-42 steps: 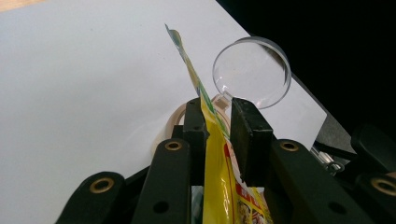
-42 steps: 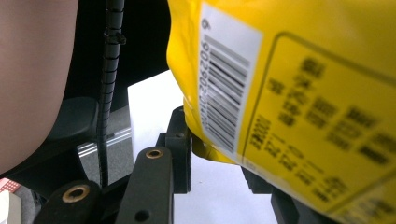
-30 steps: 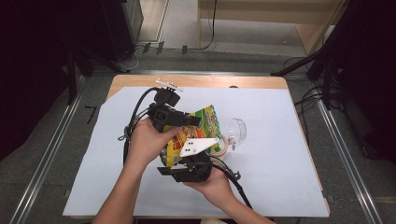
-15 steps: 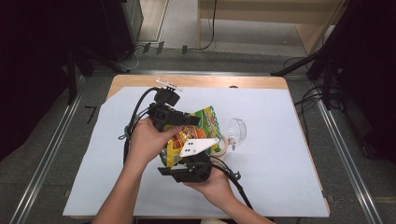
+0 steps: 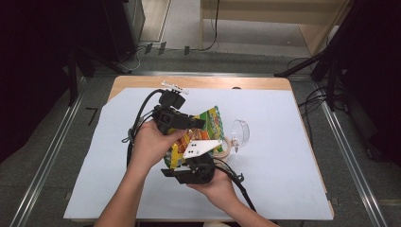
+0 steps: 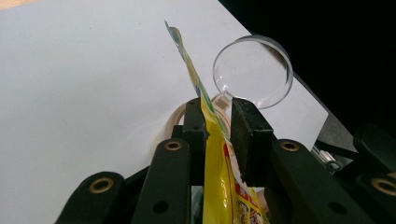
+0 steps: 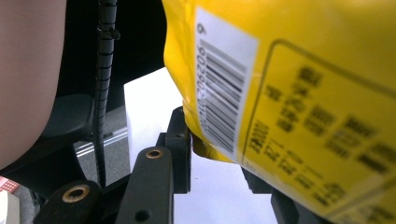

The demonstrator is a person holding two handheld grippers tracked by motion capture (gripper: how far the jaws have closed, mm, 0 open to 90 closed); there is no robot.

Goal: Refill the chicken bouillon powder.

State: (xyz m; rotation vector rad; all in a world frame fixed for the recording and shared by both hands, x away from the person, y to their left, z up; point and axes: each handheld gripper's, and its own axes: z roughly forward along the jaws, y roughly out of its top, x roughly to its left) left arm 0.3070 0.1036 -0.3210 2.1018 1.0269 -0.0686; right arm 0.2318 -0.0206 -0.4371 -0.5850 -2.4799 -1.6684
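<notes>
the yellow snack bag (image 5: 208,130) is held above the middle of the white table cover (image 5: 283,179). from above, the left gripper (image 5: 182,122) takes its far-left part and the right gripper (image 5: 196,165) its near edge. the left gripper view shows the jaws pinching the bag's thin edge (image 6: 212,140), with a clear cup (image 6: 254,72) and tape roll (image 6: 175,119) beyond. the right gripper view shows the barcode (image 7: 224,102); its jaws are clamped on the bag's lower corner.
</notes>
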